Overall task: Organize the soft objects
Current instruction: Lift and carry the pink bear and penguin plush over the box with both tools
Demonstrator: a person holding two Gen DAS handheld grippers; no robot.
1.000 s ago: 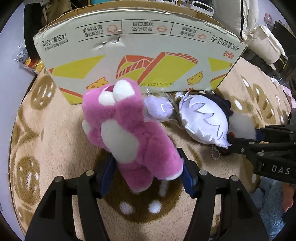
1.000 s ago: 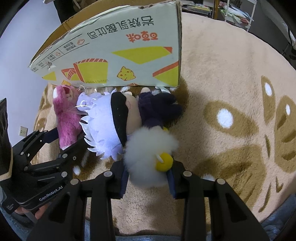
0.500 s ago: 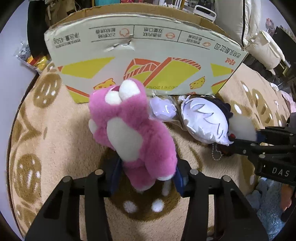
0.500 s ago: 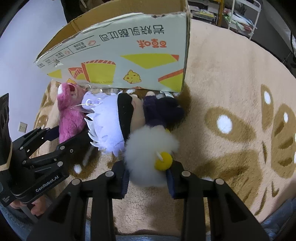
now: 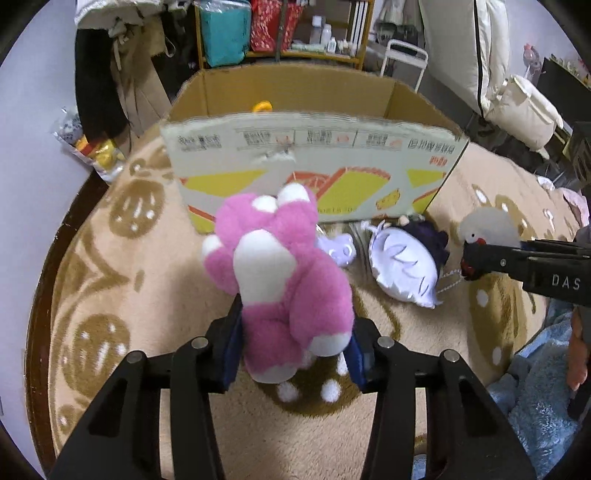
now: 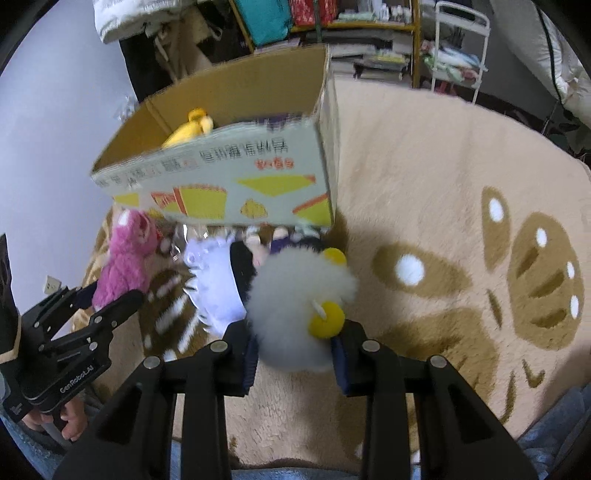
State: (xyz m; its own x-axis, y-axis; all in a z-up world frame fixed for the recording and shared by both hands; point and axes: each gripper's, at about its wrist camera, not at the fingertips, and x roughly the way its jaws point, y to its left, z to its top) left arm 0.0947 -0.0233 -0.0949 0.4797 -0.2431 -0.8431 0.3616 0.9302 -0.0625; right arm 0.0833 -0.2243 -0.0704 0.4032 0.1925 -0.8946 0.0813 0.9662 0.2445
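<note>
My left gripper [image 5: 293, 350] is shut on a pink plush bear [image 5: 280, 273] and holds it above the rug, in front of the open cardboard box [image 5: 314, 162]. My right gripper [image 6: 293, 350] is shut on a white fluffy bird plush [image 6: 295, 306] with yellow feet, also lifted; the bird also shows in the left wrist view [image 5: 484, 227]. A white-haired doll plush [image 5: 402, 266] and a small lilac plush [image 5: 340, 251] lie on the rug by the box's front wall. A yellow plush [image 6: 188, 129] lies inside the box.
A round beige rug [image 6: 443, 221] with brown patterns covers the floor. Shelves with clutter [image 5: 280, 33] stand behind the box. A bag of snacks [image 5: 92, 151] lies at the rug's left edge. A blue cloth [image 5: 535, 398] lies at the right.
Both grippers have risen and pulled back with their plush toys, so the box's open top and inside now show. The doll and lilac plush stay on the rug.
</note>
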